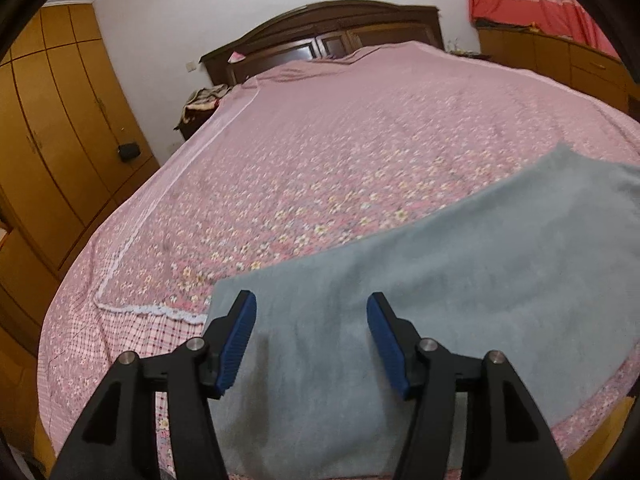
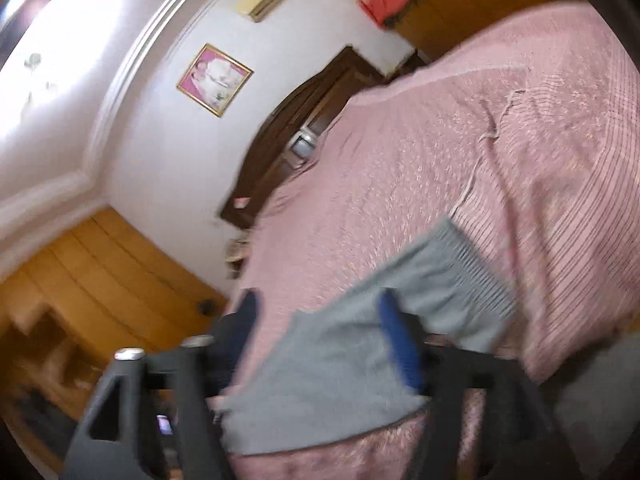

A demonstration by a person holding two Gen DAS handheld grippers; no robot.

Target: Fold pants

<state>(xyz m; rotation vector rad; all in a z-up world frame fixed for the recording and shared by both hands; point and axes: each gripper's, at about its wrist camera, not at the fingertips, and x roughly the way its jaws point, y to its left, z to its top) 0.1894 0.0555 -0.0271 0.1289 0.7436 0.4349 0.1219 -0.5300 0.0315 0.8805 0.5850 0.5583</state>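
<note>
Grey pants [image 1: 420, 304] lie folded flat on the pink floral bedspread [image 1: 320, 152], near the bed's front edge. My left gripper [image 1: 312, 320] is open and empty, its blue pads spread just above the pants' near left part. In the tilted, blurred right wrist view the pants [image 2: 340, 376] show with a ribbed band [image 2: 468, 280] at their far end. My right gripper [image 2: 320, 320] is open above them, holding nothing.
A dark wooden headboard [image 1: 324, 36] stands at the bed's far end. Orange wooden wardrobes [image 1: 60, 128] line the left wall. A nightstand with a cloth pile [image 1: 204, 100] sits left of the bed. A low wooden cabinet [image 1: 560, 64] and a red curtain are at the right.
</note>
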